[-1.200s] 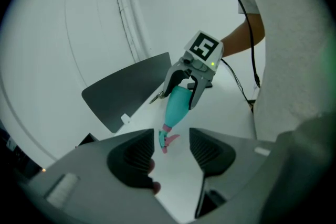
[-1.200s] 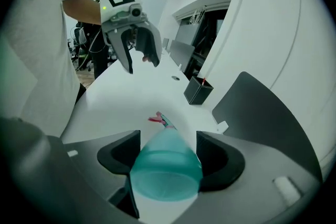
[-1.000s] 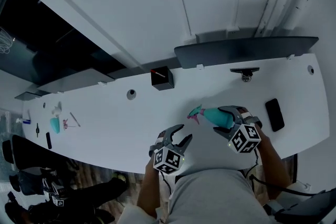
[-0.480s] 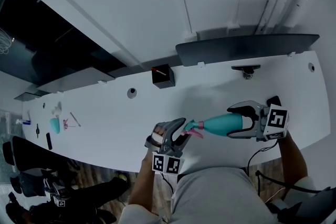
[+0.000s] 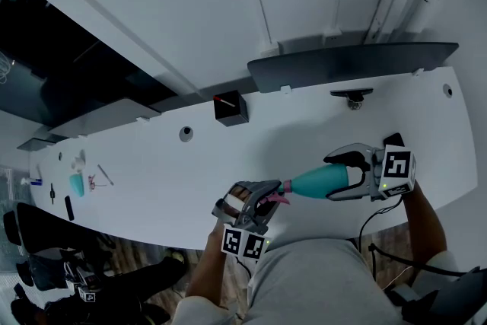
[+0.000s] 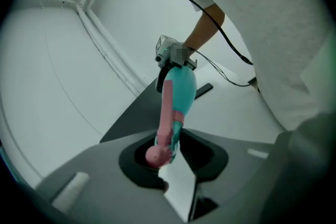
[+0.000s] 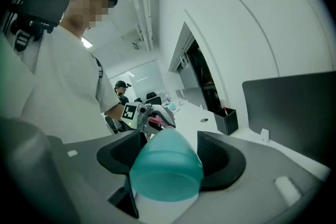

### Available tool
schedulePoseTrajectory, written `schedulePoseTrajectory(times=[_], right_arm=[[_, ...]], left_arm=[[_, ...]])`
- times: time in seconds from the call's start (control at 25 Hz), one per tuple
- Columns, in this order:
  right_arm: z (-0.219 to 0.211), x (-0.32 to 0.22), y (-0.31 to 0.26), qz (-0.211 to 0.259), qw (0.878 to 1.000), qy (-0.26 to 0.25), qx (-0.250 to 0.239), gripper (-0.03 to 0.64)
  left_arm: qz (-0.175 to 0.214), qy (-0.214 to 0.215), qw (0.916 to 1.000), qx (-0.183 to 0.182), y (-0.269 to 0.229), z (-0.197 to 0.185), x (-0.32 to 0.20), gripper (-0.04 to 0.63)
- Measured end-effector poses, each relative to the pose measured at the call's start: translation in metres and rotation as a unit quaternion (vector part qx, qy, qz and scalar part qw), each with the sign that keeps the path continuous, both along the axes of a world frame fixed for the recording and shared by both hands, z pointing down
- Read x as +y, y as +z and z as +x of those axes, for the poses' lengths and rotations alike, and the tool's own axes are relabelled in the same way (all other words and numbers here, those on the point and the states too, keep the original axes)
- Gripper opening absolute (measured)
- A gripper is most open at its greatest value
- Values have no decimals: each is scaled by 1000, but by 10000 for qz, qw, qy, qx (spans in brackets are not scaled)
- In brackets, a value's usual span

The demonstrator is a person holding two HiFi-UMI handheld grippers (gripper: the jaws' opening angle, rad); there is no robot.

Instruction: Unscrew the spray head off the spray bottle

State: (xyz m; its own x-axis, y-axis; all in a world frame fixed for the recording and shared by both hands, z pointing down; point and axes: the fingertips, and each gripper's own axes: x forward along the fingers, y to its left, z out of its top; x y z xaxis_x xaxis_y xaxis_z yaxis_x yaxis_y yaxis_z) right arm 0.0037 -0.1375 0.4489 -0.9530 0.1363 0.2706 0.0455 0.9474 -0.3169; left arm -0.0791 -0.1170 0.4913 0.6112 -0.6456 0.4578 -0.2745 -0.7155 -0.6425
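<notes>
Above white surface [image 5: 152,179], teal plastic spray bottle [image 5: 310,181] held level: right gripper [image 5: 335,177] jaws clamp its body, likely to stop rotation; left gripper [image 5: 268,202] jaws, just closing, grip pink spray head [image 6: 167,113] for unscrewing.

Near, at the bottom: grey left gripper [image 6: 169,155], jaws just closing in, dark pads now pressed on the pink head [image 6: 157,153]. Running away from there, tilted slightly right: teal bottle [image 6: 184,92], pink strip along its left side. At its far end: right gripper [image 6: 172,72] round the base, forearm [image 6: 207,29] and black cable [image 6: 231,44] behind. Beneath: white desk [image 6: 231,107], dark panel [image 6: 131,118] to the left, black phone [image 6: 203,91] just right of the bottle. Far right: white shirt [image 6: 278,34].
</notes>
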Motion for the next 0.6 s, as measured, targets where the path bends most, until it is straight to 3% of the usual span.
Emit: schedulePoseTrajectory(times=[0.16,0.24,0.28,0.32,0.36,0.44,0.52,0.56,0.6], right_arm=[[-2,6,-1,122,9997,-155,109,348],[-1,12,-2,347,9985,-334,255,347],[-2,16,-5,512,9971,-469,312,347],[-2,21,-9,673,9953,-600,366,347],[-3,26,-14,821,9932,-709,419,345],[-4,36,-25,1100,9889,-862,513,345],[-7,45,-35,1380,9840,-974,575,345],[-9,48,-39,1536,9812,-1017,577,345],[-11,50,-42,1695,9785,-1042,543,345]], left_arm=[[-484,24,9986,216,1,0,6,89],[-1155,147,9919,511,2,1,14,89],[-1623,227,9838,733,2,2,19,89],[-2168,307,9703,1027,2,3,24,89],[-2743,386,9509,1382,-1,3,29,89],[-3678,535,9038,2122,-10,2,38,89],[-4186,647,8660,2658,-19,0,44,89],[-4316,677,8534,2844,-23,-1,46,89],[-4372,681,8459,2979,-25,-2,46,89]])
